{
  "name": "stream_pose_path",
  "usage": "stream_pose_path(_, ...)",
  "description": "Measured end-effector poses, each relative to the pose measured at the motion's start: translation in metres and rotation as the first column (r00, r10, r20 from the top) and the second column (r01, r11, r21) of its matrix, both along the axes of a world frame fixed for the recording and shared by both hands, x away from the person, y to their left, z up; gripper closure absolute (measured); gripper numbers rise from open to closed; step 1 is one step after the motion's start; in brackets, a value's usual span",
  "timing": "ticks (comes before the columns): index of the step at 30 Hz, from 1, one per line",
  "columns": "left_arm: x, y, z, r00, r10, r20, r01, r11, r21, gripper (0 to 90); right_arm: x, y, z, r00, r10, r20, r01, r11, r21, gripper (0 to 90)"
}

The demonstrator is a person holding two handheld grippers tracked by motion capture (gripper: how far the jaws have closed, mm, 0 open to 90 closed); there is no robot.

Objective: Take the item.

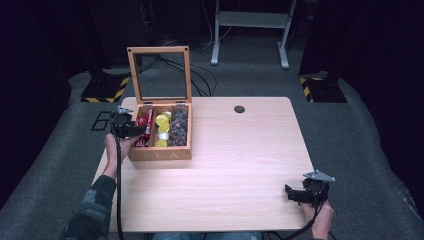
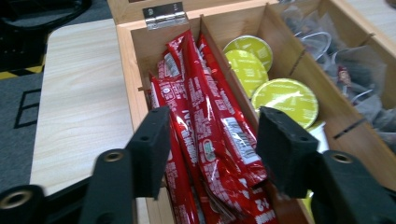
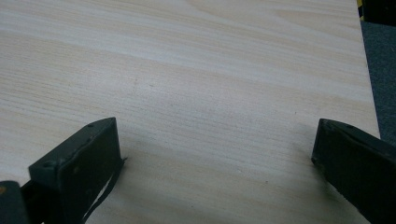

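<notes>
A wooden tea box [image 1: 160, 154] with its glass lid [image 1: 160, 74] standing up sits at the table's left. Its left compartment holds red sachets [image 2: 201, 126], the middle one yellow-green capsules [image 2: 285, 95], the right one grey tea bags [image 2: 345, 70]. My left gripper [image 1: 131, 131] [image 2: 212, 135] hovers open over the left compartment, its jaws either side of the red sachets without closing on them. My right gripper [image 1: 300, 194] [image 3: 215, 154] rests open low over the bare table near the front right corner, nothing between its jaws.
The light wooden table [image 1: 240, 160] has a round cable hole [image 1: 239, 109] at the back. Beyond it stand a white metal frame [image 1: 250, 22] and yellow-black striped floor bases [image 1: 105, 90]. The table's right edge [image 3: 369, 93] lies close to my right gripper.
</notes>
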State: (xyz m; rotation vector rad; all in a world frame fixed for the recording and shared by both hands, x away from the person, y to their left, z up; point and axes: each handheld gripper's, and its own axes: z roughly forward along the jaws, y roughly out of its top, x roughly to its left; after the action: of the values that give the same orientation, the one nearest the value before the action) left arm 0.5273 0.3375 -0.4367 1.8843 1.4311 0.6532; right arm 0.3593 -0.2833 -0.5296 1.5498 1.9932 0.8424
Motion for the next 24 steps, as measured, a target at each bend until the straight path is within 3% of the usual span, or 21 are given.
stream_pose_path(5,0.005,-0.006,-0.004,0.9997,-0.008,-0.023,0.008,0.9994,0.033,56.1,0.000,0.000,0.000,1.0000,0.001,0.000,-0.001,1.0000,0.000,0.6)
stream_pose_path(6,0.008,-0.008,-0.006,0.9994,-0.009,-0.035,0.011,0.9980,0.063,56.1,0.000,0.000,0.000,1.0000,0.001,0.000,-0.001,1.0000,0.000,0.6)
stream_pose_path(15,0.011,-0.007,-0.011,0.9986,-0.003,-0.053,0.007,0.9977,0.067,66.4,0.000,0.000,0.000,1.0000,0.001,0.000,-0.001,1.0000,0.000,0.7)
stream_pose_path(19,0.011,-0.004,-0.014,0.9977,0.026,-0.063,-0.023,0.9989,0.040,70.5,0.000,0.000,0.000,1.0000,0.001,0.000,-0.001,1.0000,0.001,0.7)
stream_pose_path(24,0.011,-0.005,-0.015,0.9974,0.041,-0.060,-0.038,0.9983,0.045,73.5,0.000,0.000,0.000,1.0000,0.001,0.000,-0.001,1.0000,0.000,0.7)
